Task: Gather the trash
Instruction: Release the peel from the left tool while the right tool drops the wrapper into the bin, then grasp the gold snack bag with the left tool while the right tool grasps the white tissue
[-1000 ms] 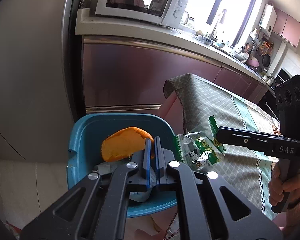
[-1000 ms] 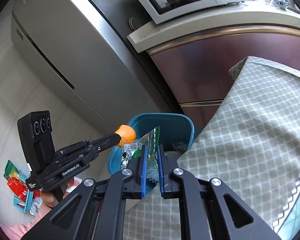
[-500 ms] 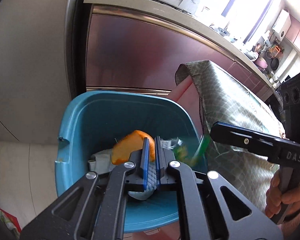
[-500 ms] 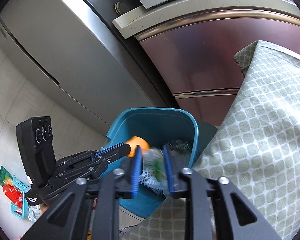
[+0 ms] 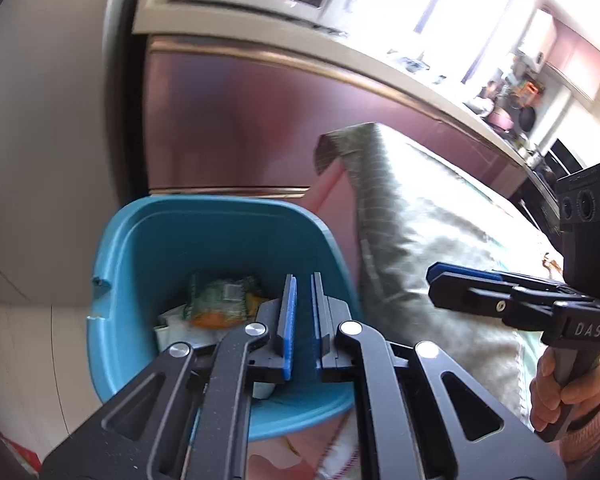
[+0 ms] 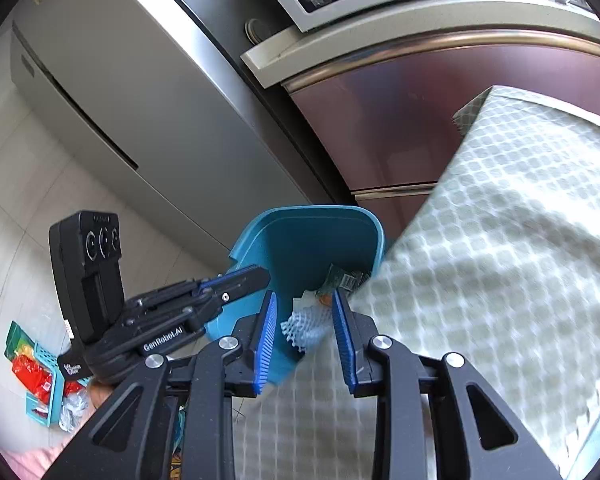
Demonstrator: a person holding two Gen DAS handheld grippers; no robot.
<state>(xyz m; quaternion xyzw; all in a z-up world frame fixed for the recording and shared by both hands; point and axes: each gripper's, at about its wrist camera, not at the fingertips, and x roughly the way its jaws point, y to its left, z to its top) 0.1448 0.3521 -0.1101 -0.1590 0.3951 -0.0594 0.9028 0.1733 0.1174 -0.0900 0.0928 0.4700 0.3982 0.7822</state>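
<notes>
Blue-plastic bin, lower centre of both views, already holds the green wrapper and orange peel, so with the left gripper nearly closed and empty and the right gripper opening on nothing, fetching more trash seemingly follows.

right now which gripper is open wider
The right gripper: its blue pads stand well apart, empty and opening; the left gripper shows only a narrow slit.
</notes>
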